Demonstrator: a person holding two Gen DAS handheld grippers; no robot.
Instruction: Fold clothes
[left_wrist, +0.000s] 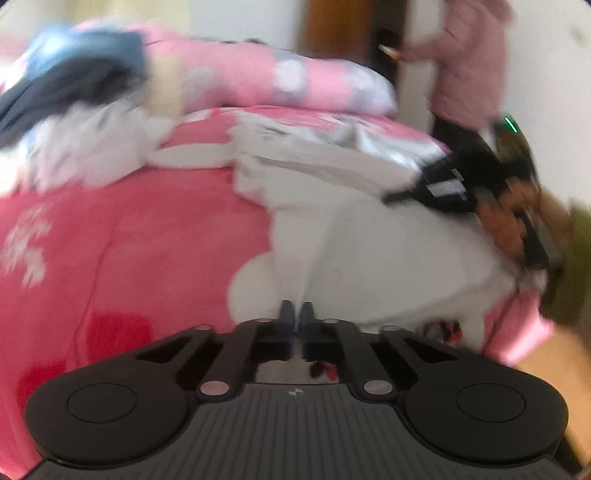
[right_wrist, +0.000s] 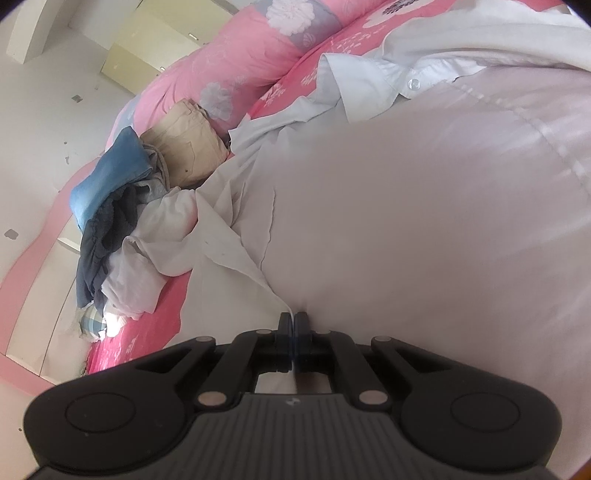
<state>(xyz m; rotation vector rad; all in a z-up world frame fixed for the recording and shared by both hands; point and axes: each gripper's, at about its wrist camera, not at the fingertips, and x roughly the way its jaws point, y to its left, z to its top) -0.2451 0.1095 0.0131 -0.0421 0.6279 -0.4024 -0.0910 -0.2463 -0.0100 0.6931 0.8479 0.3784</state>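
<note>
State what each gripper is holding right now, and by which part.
Both are shut on the white shirt. The right gripper pinches its hem edge at a fold. The left gripper pinches another edge of the white fabric; blur hides which part.

A bed (left_wrist: 122, 258) with a deep pink, white-flowered cover fills most of the left wrist view. Along its far side, from ten to one o'clock, lies a rolled pink quilt (left_wrist: 258, 77) with pale flower patches. Behind it runs a white wall (left_wrist: 236, 22), and at about one o'clock a brown wooden door (left_wrist: 332, 33) stands beside a dark opening. Yellowish wood floor (left_wrist: 546, 354) shows at four o'clock. In the right wrist view, cream cabinets (right_wrist: 147, 44) sit at eleven o'clock against a scuffed white wall (right_wrist: 48, 122), under soft, even daylight.
</note>
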